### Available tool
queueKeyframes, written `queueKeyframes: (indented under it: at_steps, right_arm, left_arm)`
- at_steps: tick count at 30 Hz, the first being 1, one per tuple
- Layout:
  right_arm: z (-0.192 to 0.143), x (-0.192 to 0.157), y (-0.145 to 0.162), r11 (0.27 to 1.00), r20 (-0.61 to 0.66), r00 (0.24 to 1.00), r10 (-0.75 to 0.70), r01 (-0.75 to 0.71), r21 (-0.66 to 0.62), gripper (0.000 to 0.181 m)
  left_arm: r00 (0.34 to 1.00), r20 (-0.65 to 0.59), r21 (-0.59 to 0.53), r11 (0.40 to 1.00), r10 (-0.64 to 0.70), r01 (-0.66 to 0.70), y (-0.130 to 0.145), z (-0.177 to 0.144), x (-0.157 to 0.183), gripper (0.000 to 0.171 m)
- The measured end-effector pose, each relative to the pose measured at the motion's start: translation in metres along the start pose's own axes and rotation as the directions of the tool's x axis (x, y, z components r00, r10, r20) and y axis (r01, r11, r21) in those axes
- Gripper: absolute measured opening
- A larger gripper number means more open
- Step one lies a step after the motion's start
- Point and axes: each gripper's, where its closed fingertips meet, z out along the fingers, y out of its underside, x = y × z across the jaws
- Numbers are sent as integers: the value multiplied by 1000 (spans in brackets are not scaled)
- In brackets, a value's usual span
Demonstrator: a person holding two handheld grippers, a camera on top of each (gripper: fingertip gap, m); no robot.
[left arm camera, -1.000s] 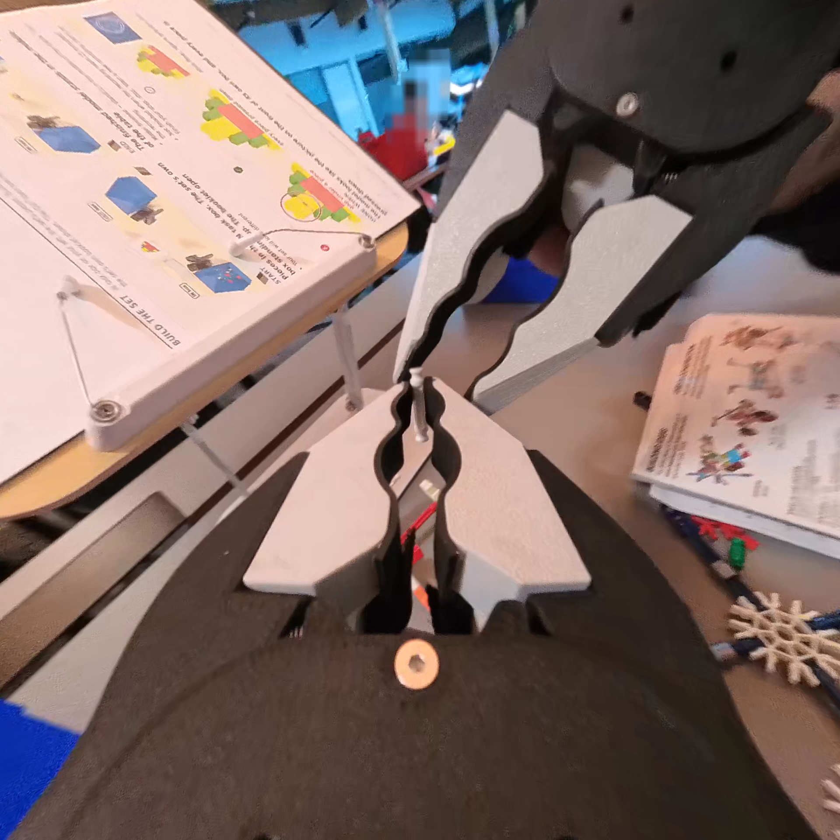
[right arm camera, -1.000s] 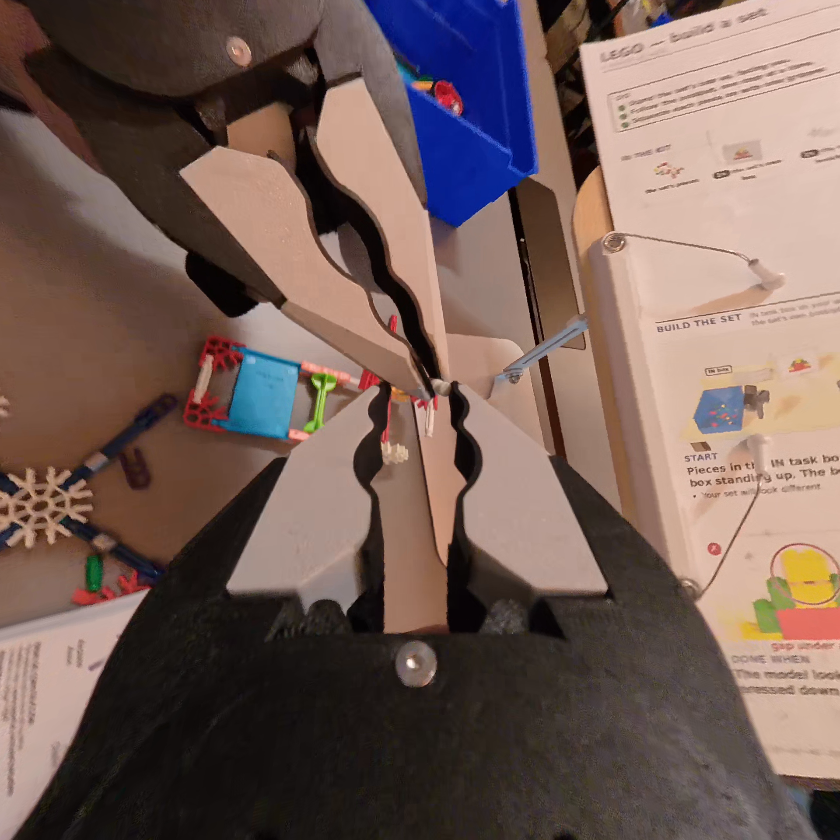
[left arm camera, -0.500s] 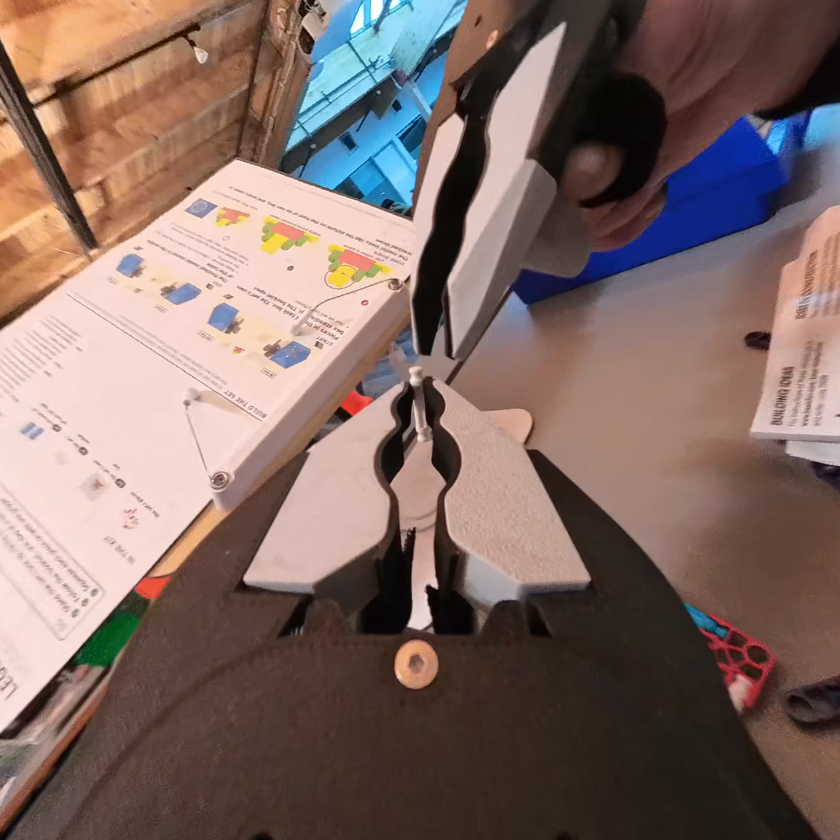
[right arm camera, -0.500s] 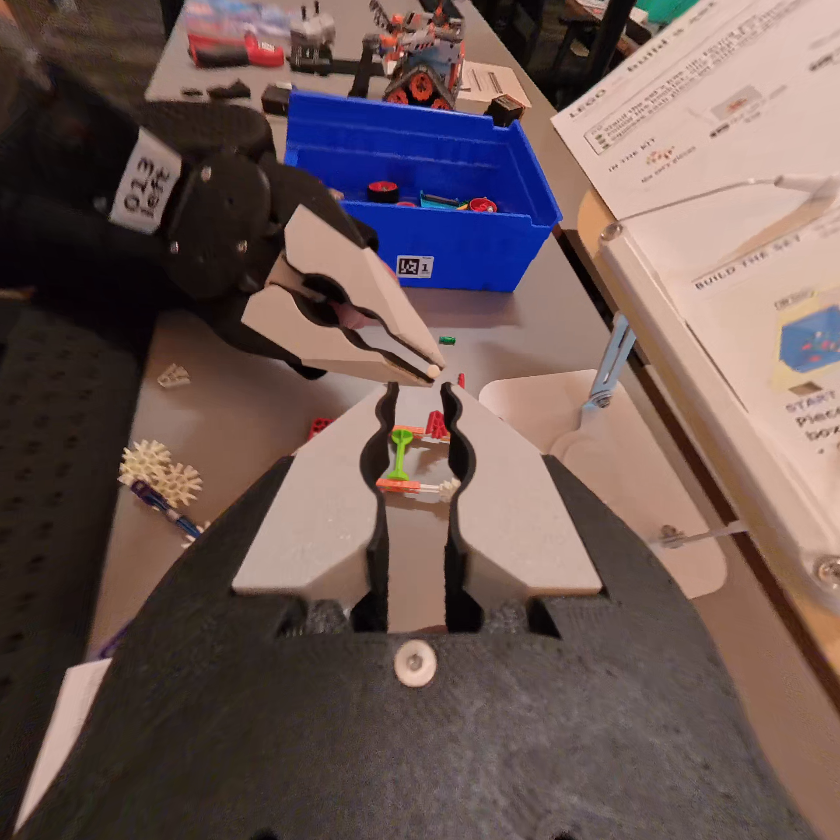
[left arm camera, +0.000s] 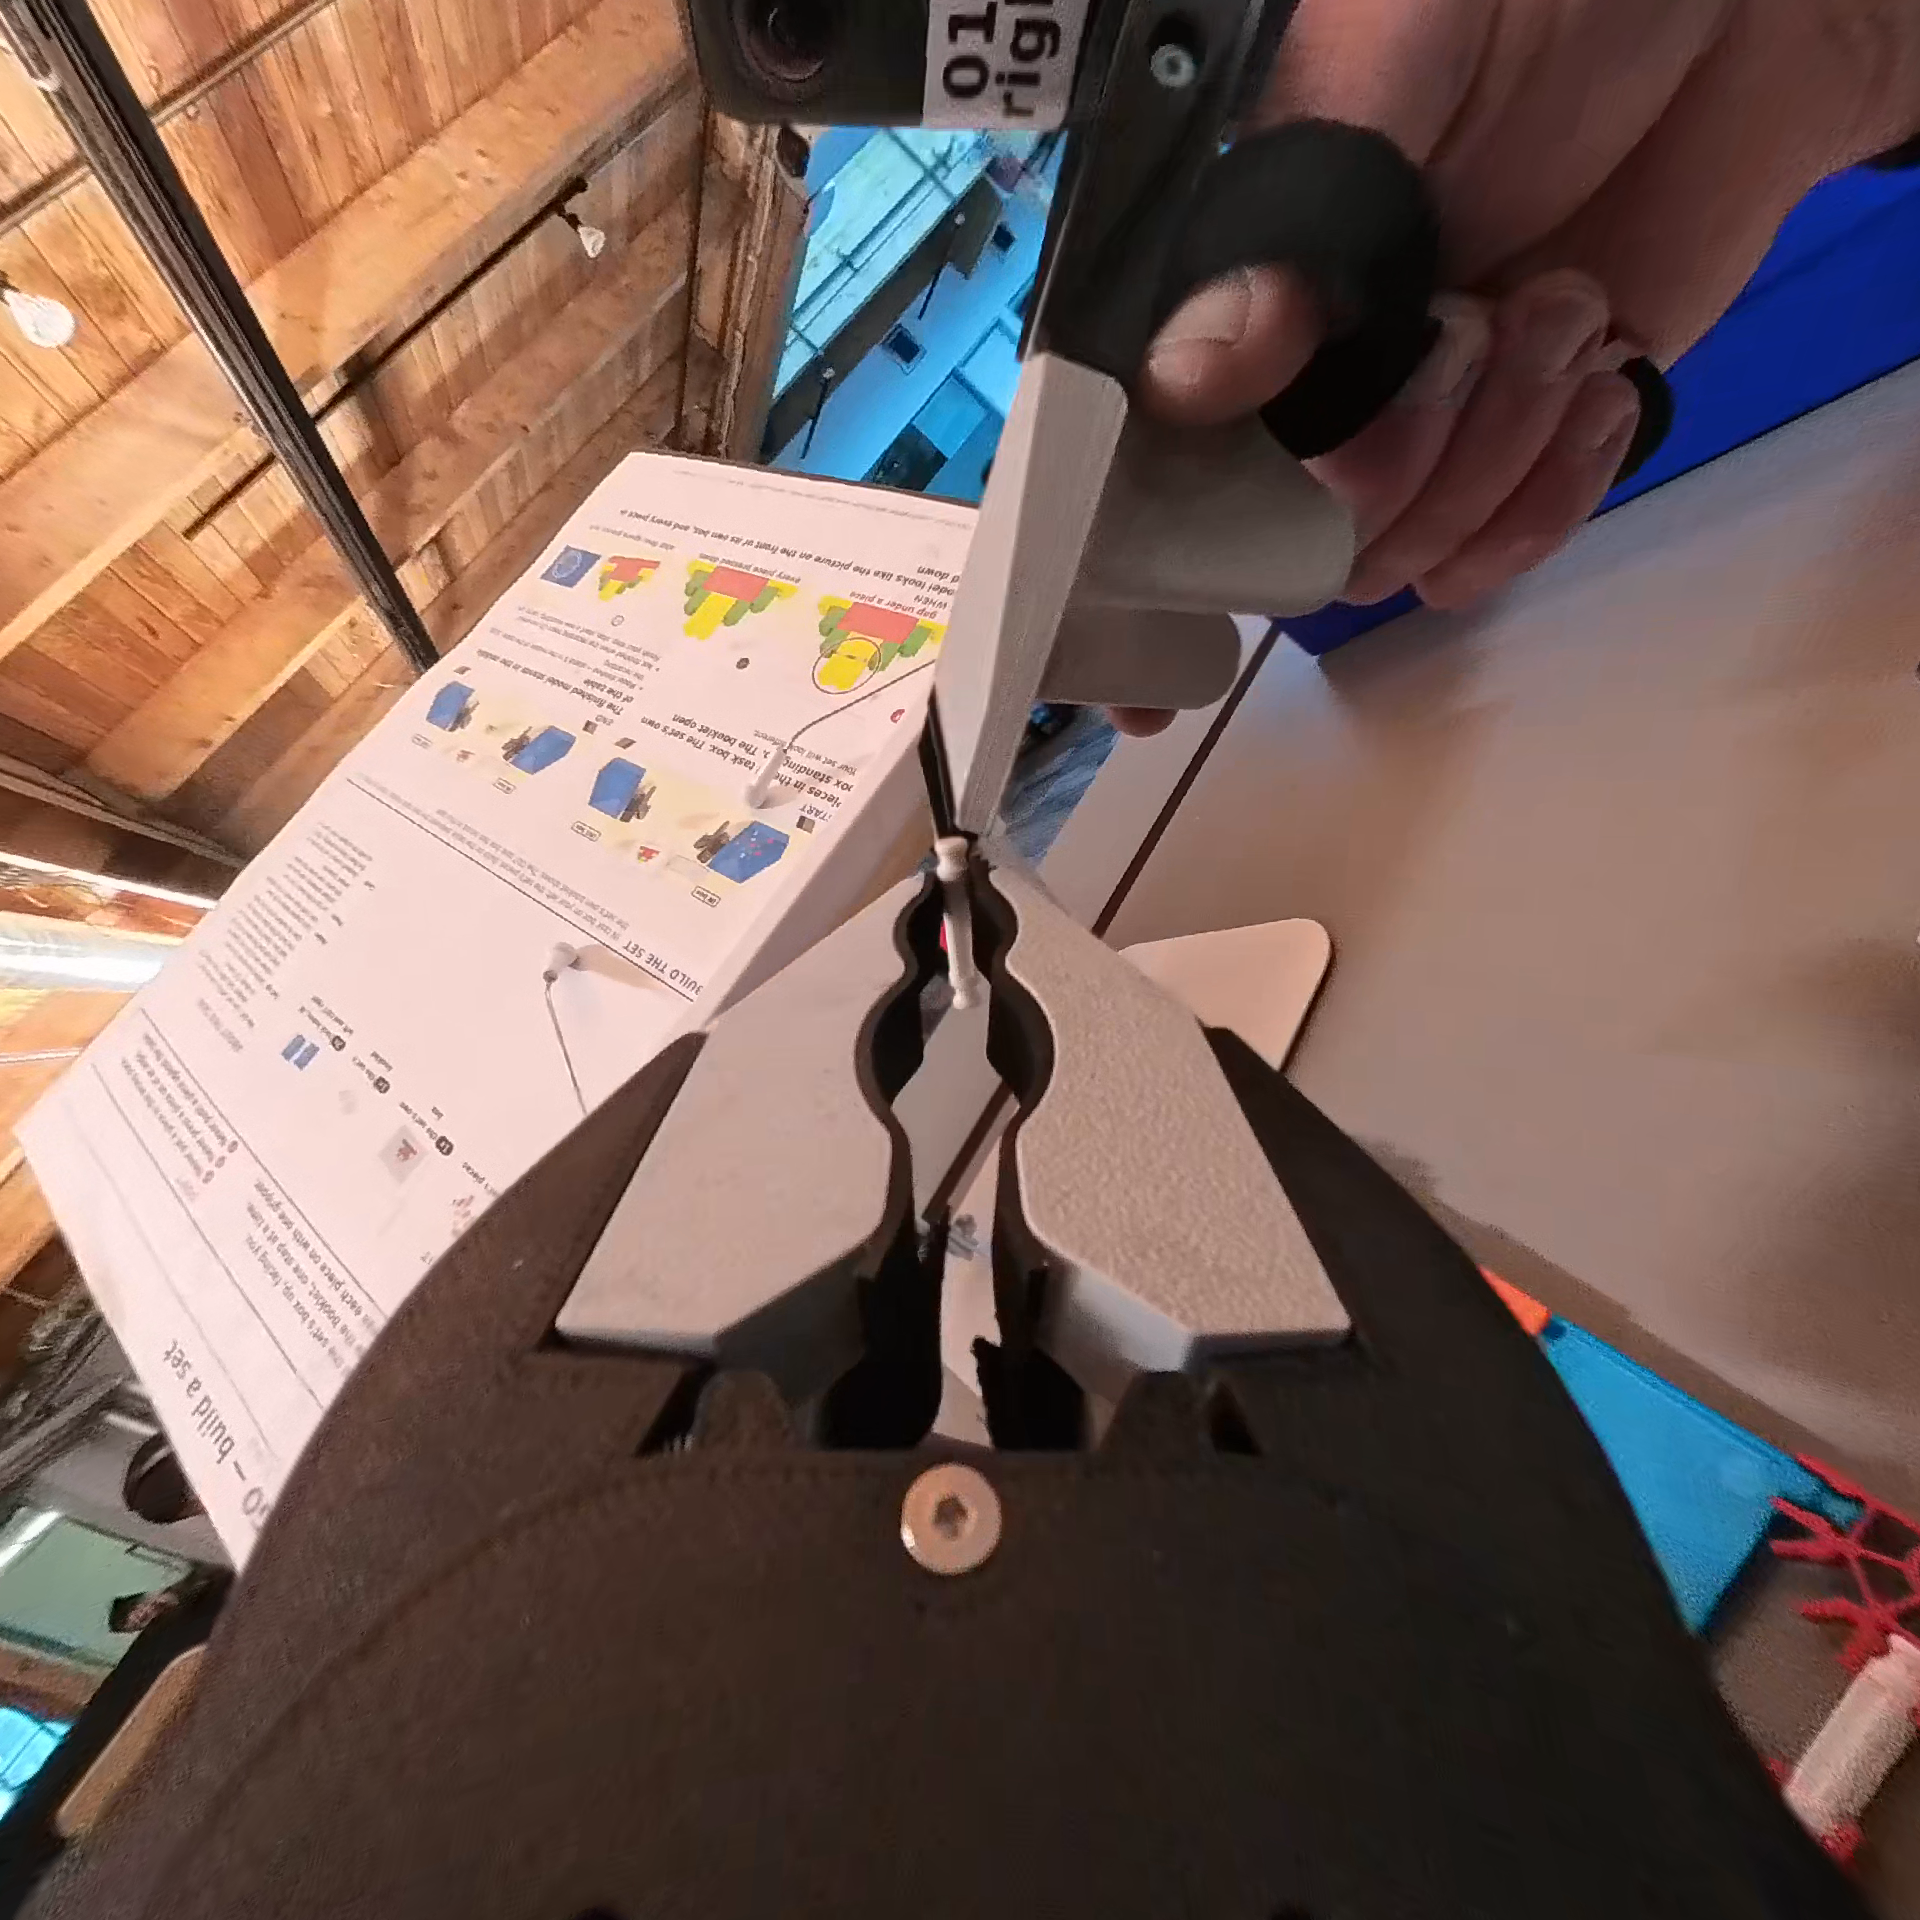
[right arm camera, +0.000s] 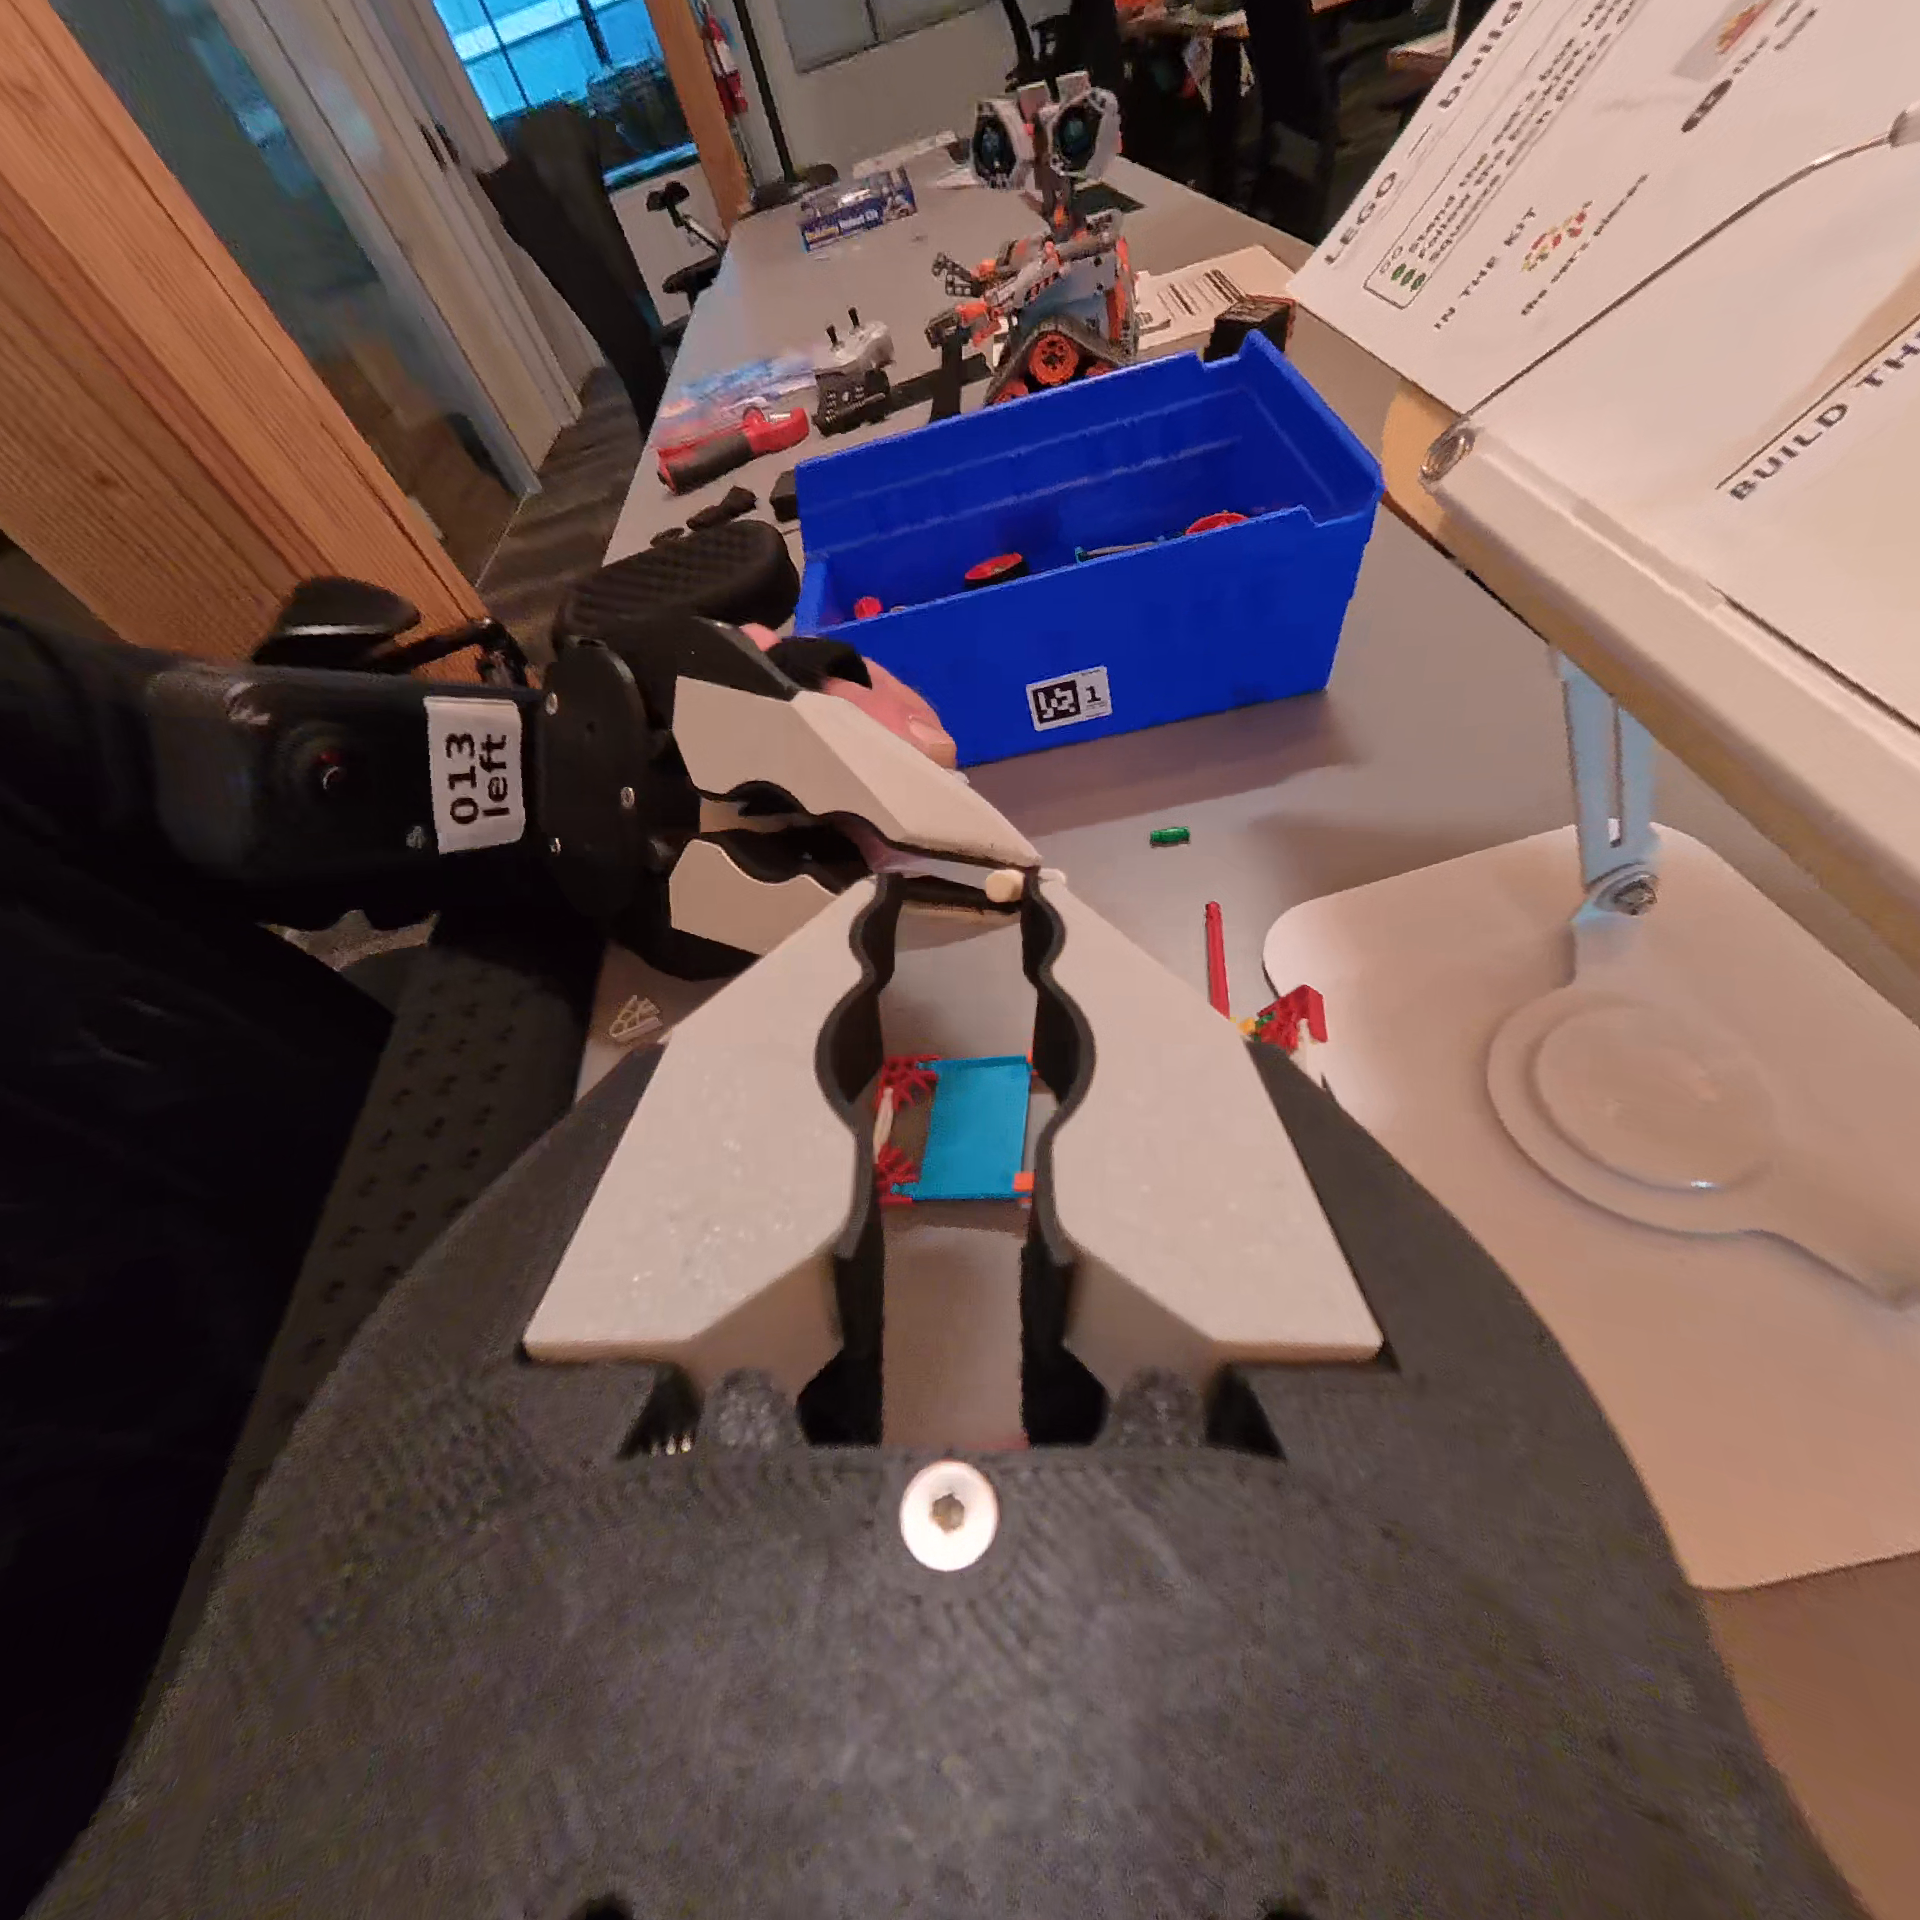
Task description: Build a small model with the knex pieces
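Observation:
My left gripper (left arm camera: 958,883) is shut on a small white rod (left arm camera: 958,930), which sticks out past the tips. My right gripper (right arm camera: 961,888) is open, and its fingertips straddle the rod's end (right arm camera: 1003,885) where the left gripper (right arm camera: 1013,871) comes in from the left. In the left wrist view the right gripper (left arm camera: 971,826) comes down from above, held by a hand, with its tips right at the rod's head. A model with a blue panel and red connectors (right arm camera: 971,1127) lies on the table below; it also shows in the left wrist view (left arm camera: 1662,1455).
A blue bin (right arm camera: 1091,623) with loose parts stands behind. A tilted instruction board (left arm camera: 582,831) on a white stand base (right arm camera: 1558,1039) fills the right. A red rod (right arm camera: 1214,956), a small green piece (right arm camera: 1169,834) and a toy robot (right arm camera: 1049,260) are on the table. Less than 4 cm separates the two grippers' tips. Left tips and right tips are each some 25 centimeters from the small green piece (right arm camera: 1169,834).
Both grippers have lifted and swung, so the views now look across the room. The left stays shut on the white rod. The right stays open at the rod's tip.

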Motion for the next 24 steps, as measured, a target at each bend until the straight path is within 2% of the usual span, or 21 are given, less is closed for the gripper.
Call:
queueKeyframes:
  at_steps: [4, 7, 11, 24]
  right_arm:
    - [3, 2, 0, 1000, 4, 1000, 25, -25, 15, 22]
    - [3, 5, 0, 999, -6, 1000, 24, -24, 24, 12]
    - [5, 7, 2, 999, -22, 1000, 18, -17, 28, 11]
    - [7, 15, 4, 997, -87, 994, -71, 72, 10, 4]
  left_arm:
    - [998, 22, -9, 999, 51, -50, 1, 1, 0, 2]
    - [997, 30, 1, 997, 78, -78, -2, 0, 1, 2]
    - [996, 33, -4, 996, 85, -84, 1, 1, 2, 2]
    - [1000, 13, -7, 1000, 16, -16, 7, 4, 4, 3]
